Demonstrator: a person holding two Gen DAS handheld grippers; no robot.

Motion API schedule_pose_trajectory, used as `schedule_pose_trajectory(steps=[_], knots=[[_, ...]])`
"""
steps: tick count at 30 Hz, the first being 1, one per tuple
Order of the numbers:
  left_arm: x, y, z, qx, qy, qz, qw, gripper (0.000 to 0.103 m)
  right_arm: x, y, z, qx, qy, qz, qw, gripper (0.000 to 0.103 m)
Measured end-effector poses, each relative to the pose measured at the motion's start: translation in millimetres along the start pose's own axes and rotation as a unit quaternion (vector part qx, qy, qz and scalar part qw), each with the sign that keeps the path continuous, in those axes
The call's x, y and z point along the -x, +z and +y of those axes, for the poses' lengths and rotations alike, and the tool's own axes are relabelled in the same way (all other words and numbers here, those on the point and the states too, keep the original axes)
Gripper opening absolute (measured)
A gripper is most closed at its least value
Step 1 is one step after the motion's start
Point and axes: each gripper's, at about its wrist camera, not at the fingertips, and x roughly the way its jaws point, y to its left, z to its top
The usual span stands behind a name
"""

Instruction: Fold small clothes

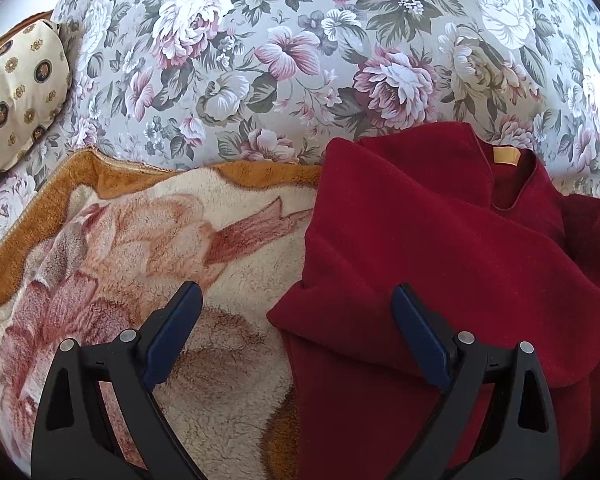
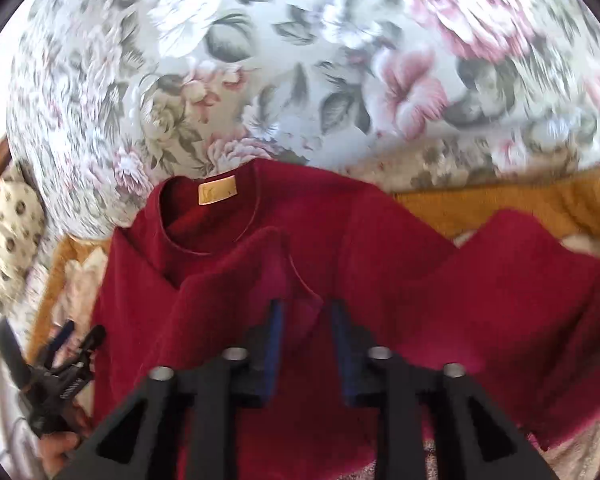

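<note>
Your left tongs (image 1: 296, 296) stand spread wide and empty above the near left edge of the dark red top (image 1: 440, 264), one blue-padded finger over the fleece blanket (image 1: 112, 240), the other over the red fabric. In the left wrist view nothing sits between the pads.

The top lies on the cream and ochre blanket, itself spread over a floral-print cushion (image 1: 300, 48) behind it. Its neckline faces away from you, the yellow label (image 1: 505, 156) showing inside the collar. One side is already folded inward across the body; a sleeve (image 2: 520, 264) lies out to the right in the right wrist view.

Your right tongs (image 2: 306, 308) are low over the middle of the garment, jaws parted partway, with a raised fold of red cloth (image 2: 296, 276) between the fingertips. Whether the pads touch that fold cannot be told; a gap shows on each side of it, so the grip reads as released. That view is blurred.

A patterned pillow (image 1: 24, 92) leans at the far left. At the lower left of the right wrist view, your hand (image 2: 58, 450) grips the left tool's handle.
</note>
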Motion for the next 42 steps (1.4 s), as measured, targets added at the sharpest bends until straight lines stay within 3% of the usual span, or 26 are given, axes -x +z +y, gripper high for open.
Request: schedule_pose_trajectory(steps=[4,8,10,11,16,18,21,25,28,30,33,34,37,41,42], knots=[[1.5,0.2,-1.7,-0.005,0.003,-0.003,1.0000,0.096,-22.8,4.7,-1.0,-0.016,0.034,0.020,0.999,0.029],[0.3,0.4,-1.6,-0.006,0.002,-0.001,1.0000,0.096,-31.2,5.5,10.0,0.008,0.022,0.015,1.000,0.029],[0.5,0.2,-1.7,-0.006,0.001,-0.001,1.0000,0.096,-34.2,5.0,7.0,0.003,0.019,0.016,1.000,0.024],[1.1,0.1,-1.5,-0.005,0.001,-0.003,1.0000,0.096,-31.2,5.2,2.1,-0.007,0.024,0.011,1.000,0.007],[4.7,1.1,-0.5,-0.001,0.003,-0.010,0.9999,0.096,31.4,-2.2,-18.1,-0.017,0.018,-0.062,0.998,0.006],[6.0,1.3,-0.4,-0.001,0.004,-0.013,0.9999,0.096,62.3,-7.9,-27.8,-0.022,0.014,-0.089,0.996,0.006],[5.8,1.2,-0.9,-0.003,0.005,-0.012,0.9999,0.096,85.7,-17.4,-38.1,-0.028,-0.018,-0.088,0.996,0.006],[4.3,0.9,0.2,-0.001,0.009,-0.007,0.9999,0.096,73.9,-31.0,-42.7,-0.012,-0.040,-0.010,0.999,0.007],[2.0,0.8,2.1,0.003,0.011,0.000,0.9999,0.096,91.8,-26.5,-31.8,0.004,-0.044,-0.053,0.998,0.009],[-0.4,-0.3,1.5,0.002,0.012,0.006,0.9999,0.096,93.7,-13.7,-13.6,0.024,-0.014,-0.078,0.997,0.028],[-0.6,-0.7,0.7,0.000,0.013,0.006,0.9999,0.096,58.8,9.5,26.3,0.070,0.062,-0.045,0.995,0.031],[-1.2,-0.7,1.0,0.001,0.013,0.007,0.9999,0.096,33.6,17.3,46.5,0.105,0.074,-0.012,0.992,0.032],[-3.0,-0.7,3.7,0.007,0.009,0.012,0.9999,0.096,-25.7,22.8,77.4,0.162,0.084,0.075,0.980,0.032],[-6.1,-0.1,6.5,0.016,0.005,0.019,0.9997,0.096,-67.5,24.6,82.8,0.181,0.064,0.106,0.976,0.032],[-6.0,-0.1,6.7,0.017,0.005,0.019,0.9997,0.096,-74.0,25.2,81.5,0.174,0.073,0.111,0.976,0.025]])
